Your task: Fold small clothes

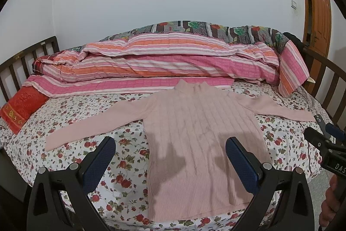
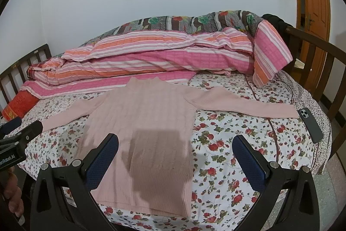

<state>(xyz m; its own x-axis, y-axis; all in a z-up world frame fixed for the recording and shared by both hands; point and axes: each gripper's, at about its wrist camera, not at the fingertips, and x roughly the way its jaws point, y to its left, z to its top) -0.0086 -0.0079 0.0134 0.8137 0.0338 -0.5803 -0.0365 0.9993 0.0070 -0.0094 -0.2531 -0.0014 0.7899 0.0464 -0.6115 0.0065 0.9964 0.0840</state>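
Pink sweater (image 1: pixel 201 135) lies flat, face up, on the floral sheet (image 1: pixel 71 122), sleeves spread left and right, hem nearest. Left gripper (image 1: pixel 170 157) and right gripper (image 2: pixel 176 157) both hover spread wide, holding nothing. Risks: loose knit may bunch if pinched with the sheet; right cuff lies just beside the phone (image 2: pixel 310 125), so a sleeve drag could shove it off the bed.

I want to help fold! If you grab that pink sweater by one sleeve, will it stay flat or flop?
Probably flop: the pink sweater is soft ribbed knit lying limp on the bedsheet. Its long sleeves would likely dangle. It looks light.
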